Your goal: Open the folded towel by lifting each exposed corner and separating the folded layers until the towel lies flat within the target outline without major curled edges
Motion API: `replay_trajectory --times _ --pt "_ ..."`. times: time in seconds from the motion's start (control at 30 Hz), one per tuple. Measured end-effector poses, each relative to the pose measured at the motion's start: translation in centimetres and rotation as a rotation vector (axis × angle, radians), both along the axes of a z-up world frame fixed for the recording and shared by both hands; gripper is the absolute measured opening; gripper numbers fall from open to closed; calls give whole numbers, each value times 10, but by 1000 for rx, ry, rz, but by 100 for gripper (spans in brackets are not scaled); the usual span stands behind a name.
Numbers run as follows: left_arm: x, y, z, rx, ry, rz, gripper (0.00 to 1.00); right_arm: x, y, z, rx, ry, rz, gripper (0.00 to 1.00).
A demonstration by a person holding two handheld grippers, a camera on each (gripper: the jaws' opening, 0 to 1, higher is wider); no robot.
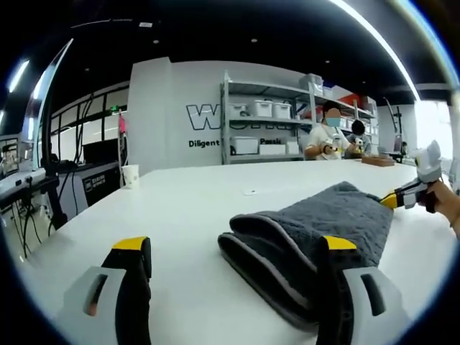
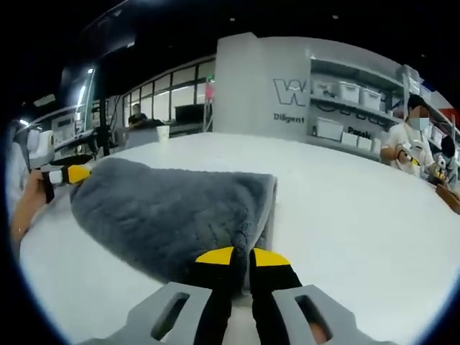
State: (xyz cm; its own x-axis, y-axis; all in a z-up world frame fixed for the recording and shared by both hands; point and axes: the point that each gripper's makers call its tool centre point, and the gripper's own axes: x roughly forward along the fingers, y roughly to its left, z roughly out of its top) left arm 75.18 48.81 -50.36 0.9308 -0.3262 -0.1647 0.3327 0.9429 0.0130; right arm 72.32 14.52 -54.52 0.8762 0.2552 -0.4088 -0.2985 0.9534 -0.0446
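Right gripper view has the right gripper (image 2: 241,256) pinched on the near edge of the folded towel (image 2: 172,215) mid-tabletop (image 2: 345,208) — left gripper (image 1: 237,262) hangs spread wide beside it. I'd peel just the top layer, lifting slow — don't drag the whole stack

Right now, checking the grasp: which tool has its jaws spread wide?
The left tool: jaws wide apart beside the towel; the right tool's are shut on it.

This is a lab or workshop. Metal shelving (image 1: 269,118) holds white storage bins (image 1: 261,108) against a lettered wall (image 1: 205,115). Masked people (image 1: 327,136) work at the white table's (image 1: 215,208) far edge.
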Motion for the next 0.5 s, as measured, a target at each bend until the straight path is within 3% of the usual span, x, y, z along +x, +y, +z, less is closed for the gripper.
replay_trajectory --times 0.3,0.5 --pt "1 -4 4 -16 -12 -22 94 -12 0 -1 52 50 -2 1" --pt "1 -9 1 -13 2 -45 94 -22 5 -2 -1 70 13 1"
